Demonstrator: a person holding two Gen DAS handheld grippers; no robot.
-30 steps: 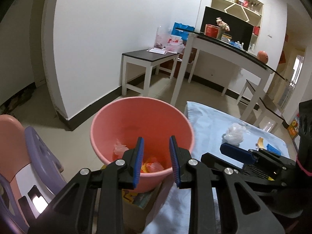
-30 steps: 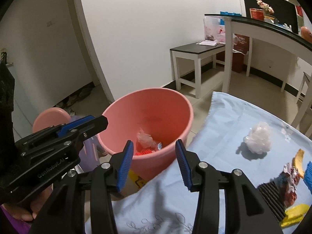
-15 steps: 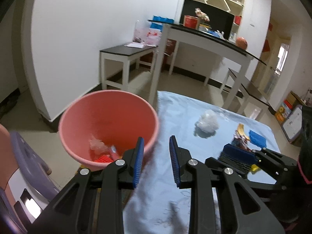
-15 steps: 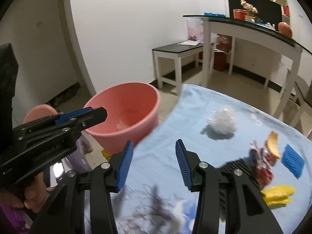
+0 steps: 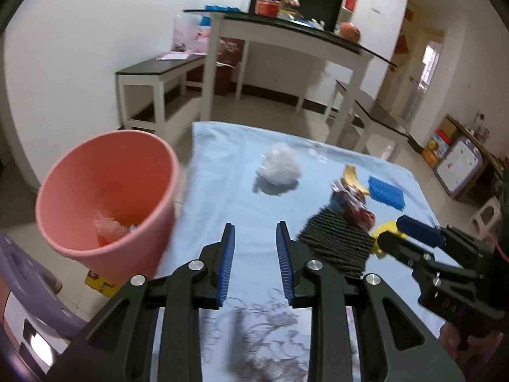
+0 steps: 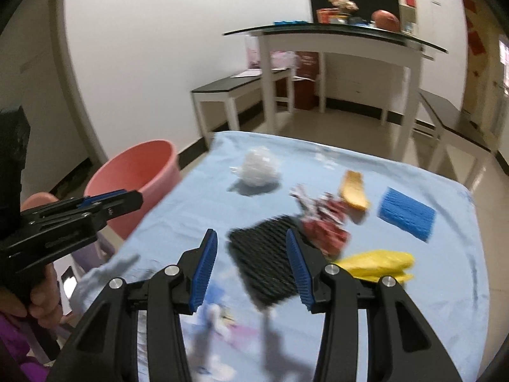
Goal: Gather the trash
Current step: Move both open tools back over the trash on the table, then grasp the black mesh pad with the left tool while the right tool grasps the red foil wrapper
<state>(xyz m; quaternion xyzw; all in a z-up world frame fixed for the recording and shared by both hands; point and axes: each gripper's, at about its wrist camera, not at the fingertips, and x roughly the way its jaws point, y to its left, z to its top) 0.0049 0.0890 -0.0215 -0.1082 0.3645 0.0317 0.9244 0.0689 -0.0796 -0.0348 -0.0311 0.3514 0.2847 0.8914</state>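
Note:
A pink bin with scraps inside stands left of the table with the light blue cloth. On the cloth lie a white crumpled plastic ball, a red crumpled wrapper, a black ribbed pad, a banana peel, a blue sponge and a yellow wrapper. My left gripper is open and empty over the cloth's near part. My right gripper is open and empty above the black pad.
A purple and pink chair stands under the bin's left side. White desks with dark tops and a low bench stand behind the table. A shelf of boxes is at the far right.
Both grippers swung right, away from the bin and over the cloth. The trash on the table now sits in front of them. Both stayed open.

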